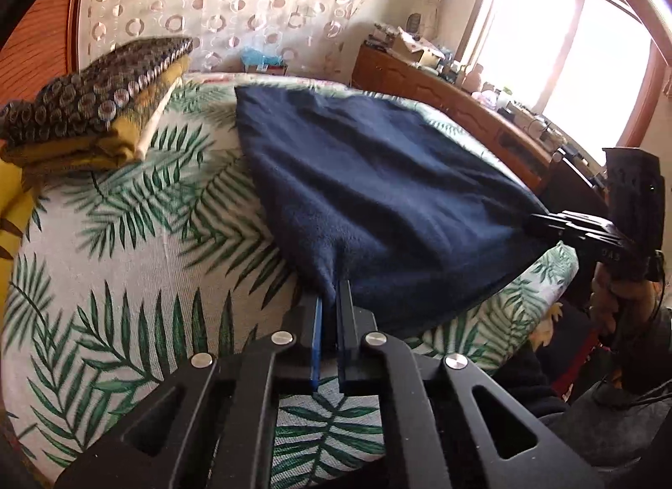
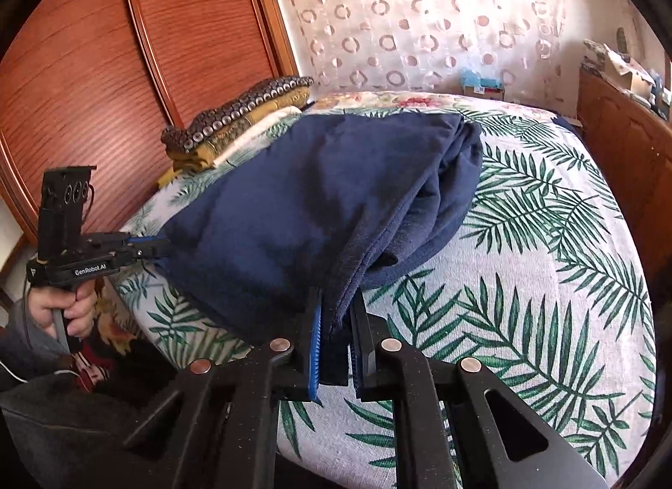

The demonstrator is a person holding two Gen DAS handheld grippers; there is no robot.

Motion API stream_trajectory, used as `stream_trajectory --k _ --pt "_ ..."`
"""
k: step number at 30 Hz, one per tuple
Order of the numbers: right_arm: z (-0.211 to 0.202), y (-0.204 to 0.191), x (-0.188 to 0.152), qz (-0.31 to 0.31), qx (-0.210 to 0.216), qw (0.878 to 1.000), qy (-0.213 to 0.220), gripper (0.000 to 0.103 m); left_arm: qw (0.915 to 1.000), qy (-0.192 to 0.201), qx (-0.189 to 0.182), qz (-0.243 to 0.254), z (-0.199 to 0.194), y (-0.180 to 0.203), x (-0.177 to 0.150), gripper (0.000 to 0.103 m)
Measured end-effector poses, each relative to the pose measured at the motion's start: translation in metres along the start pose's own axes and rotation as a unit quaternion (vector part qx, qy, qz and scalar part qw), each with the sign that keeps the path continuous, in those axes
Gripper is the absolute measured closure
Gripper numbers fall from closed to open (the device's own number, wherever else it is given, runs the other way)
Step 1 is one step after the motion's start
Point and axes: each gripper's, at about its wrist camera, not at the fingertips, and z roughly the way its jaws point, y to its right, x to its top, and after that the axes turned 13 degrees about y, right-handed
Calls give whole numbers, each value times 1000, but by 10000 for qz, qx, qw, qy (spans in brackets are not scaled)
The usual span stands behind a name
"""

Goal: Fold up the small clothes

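Observation:
A navy fleece garment (image 1: 378, 195) lies spread on the palm-leaf bedspread (image 1: 126, 258). My left gripper (image 1: 329, 293) is shut on its near corner at the bed's front edge, with cloth pinched between the blue pads. Over at the right, my right gripper (image 1: 535, 226) pinches the other near corner. In the right wrist view the garment (image 2: 294, 203) shows bunched layers along its right side. There my right gripper (image 2: 336, 308) is shut on a thick fold of it. At the left of that view, a hand holds my left gripper (image 2: 161, 247) on the far corner.
A stack of folded clothes (image 1: 96, 111) (image 2: 235, 123), patterned brown over mustard and cream, sits at the bed's far left. A wooden panel (image 2: 105, 69) stands behind the stack. A cluttered wooden sideboard (image 1: 441, 98) (image 2: 621, 144) runs along the right under the window.

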Motion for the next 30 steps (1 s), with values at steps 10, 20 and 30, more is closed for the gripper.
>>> stream_trajectory --k 10,20,30 --pt "-15 7 38 -82 5 9974 714 94 9976 679 133 -12 -5 2 68 98" --pt "24 16 103 -676 -379 9929 898 94 9954 940 196 -25 50 -24 157 98" --pt "123 55 133 -389 -823 9953 325 94 9956 643 640 230 130 -47 185 98"
